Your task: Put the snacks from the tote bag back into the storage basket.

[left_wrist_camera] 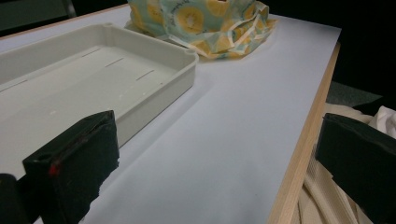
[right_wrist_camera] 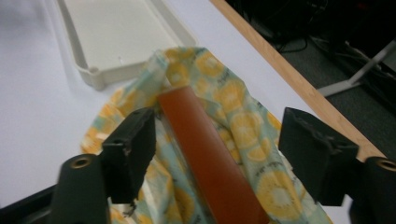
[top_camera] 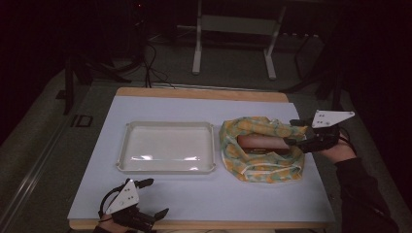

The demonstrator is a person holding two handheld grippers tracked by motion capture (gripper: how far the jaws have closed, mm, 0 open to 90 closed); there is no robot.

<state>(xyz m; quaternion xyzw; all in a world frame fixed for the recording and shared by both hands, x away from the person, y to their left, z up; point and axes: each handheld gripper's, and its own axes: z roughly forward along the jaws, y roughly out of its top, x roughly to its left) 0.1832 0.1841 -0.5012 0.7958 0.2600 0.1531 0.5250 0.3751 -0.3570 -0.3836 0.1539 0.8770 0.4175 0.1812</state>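
Reddish-brown slab (right_wrist_camera: 210, 163), long and flat, lying inside the lemon-print cloth bag (top_camera: 260, 148) at roughly 3 o'clock of the desk (top_camera: 204, 204); top face exposed through the bag's open mouth. Judged stiff, smooth-faced and likely somewhat slippery; weight not determinable, probably moderate. Best hold judged across the narrow width, on the two long edges, near mid-length to avoid tipping. Bag fabric soft, loose, folded up around the slab; liable to catch in a grip or drag along on a lift.

Right gripper (right_wrist_camera: 217, 140) poised over the slab from the 3 o'clock side, jaws part-way apart and straddling it, one on either long edge; no pad contact apparent, nothing held.

Cream plastic tray (top_camera: 167, 145) at desk centre, just beside the bag at its 9 o'clock, not seen touching it. Tray holding nothing; slight glare on its floor. Bag's contents: the slab, nothing else discernible.

Left gripper (top_camera: 145, 198) resting at about 7 o'clock near the desk's front edge, jaws wide, nothing between them.
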